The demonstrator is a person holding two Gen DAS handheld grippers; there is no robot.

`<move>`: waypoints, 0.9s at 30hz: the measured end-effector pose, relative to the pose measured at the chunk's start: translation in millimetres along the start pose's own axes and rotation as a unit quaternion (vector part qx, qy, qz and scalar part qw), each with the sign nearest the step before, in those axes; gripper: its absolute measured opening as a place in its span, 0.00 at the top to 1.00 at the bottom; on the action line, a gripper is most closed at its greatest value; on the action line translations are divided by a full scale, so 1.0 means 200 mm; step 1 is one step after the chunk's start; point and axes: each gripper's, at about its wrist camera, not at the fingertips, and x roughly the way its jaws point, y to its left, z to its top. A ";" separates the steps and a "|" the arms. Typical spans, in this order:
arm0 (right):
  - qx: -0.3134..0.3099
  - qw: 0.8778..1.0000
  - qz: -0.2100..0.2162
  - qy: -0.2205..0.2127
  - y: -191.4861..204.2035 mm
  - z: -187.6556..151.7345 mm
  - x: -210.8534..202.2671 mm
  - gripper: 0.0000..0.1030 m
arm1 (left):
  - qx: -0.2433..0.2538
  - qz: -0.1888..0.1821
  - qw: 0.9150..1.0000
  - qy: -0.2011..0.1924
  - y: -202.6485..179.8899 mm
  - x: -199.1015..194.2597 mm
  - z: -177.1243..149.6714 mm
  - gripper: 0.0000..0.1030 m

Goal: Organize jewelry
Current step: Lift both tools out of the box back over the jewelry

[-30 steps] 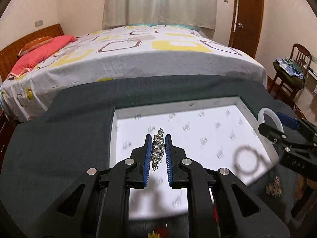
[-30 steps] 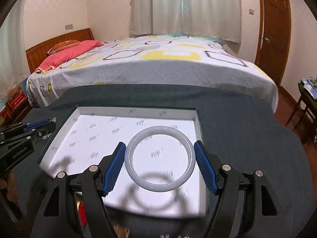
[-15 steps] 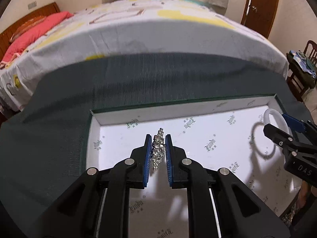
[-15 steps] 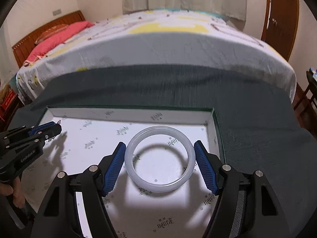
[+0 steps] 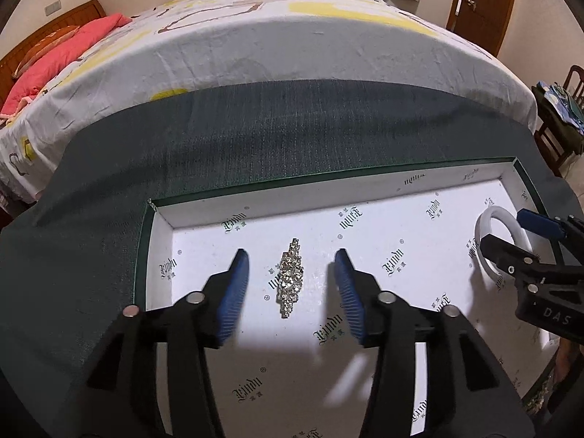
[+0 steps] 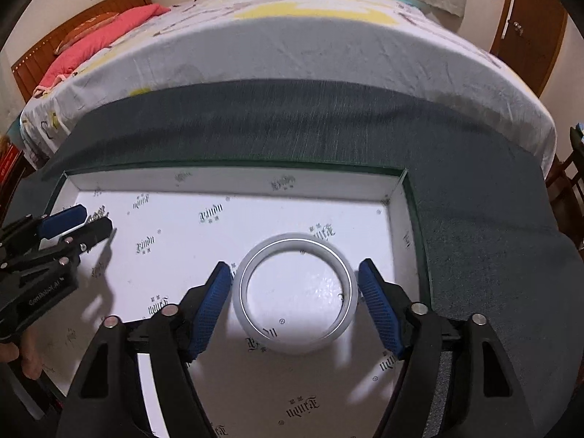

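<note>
A shallow box [image 5: 383, 188] sits on the bench [image 5: 255, 127], with a bed [image 5: 292, 29] behind it. Inside the box, a brooch [image 5: 290, 277] lies toward the left, between the spread fingers of the left hand-held gripper [image 5: 292, 281], and a bangle [image 6: 295, 294] lies toward the right, between those of the right hand-held gripper [image 6: 294, 299].

Lighting: bright indoor light from overhead. My jaws cast soft grey shadows on the glossy white tray floor [image 5: 383, 226], which glares slightly. Focus: sharp centrally; bed [image 6: 292, 47] and green cloth [image 6: 292, 124] smeared by motion blur in my right view. Distortion: strong fisheye bowing, black vignette corners.
</note>
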 end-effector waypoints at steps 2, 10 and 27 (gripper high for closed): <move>-0.001 1.000 0.000 -0.003 0.00 0.00 -0.01 0.28 | 0.004 0.002 1.000 -0.005 -0.01 -0.01 0.00 0.48; 0.012 0.996 -0.005 -0.085 -0.02 -0.07 -0.20 0.28 | 0.002 -0.003 0.997 -0.079 -0.04 -0.21 -0.04 0.27; 0.028 0.984 -0.011 -0.175 -0.01 -0.55 -0.65 0.28 | 0.007 0.024 0.982 -0.187 -0.16 -0.74 -0.50 0.23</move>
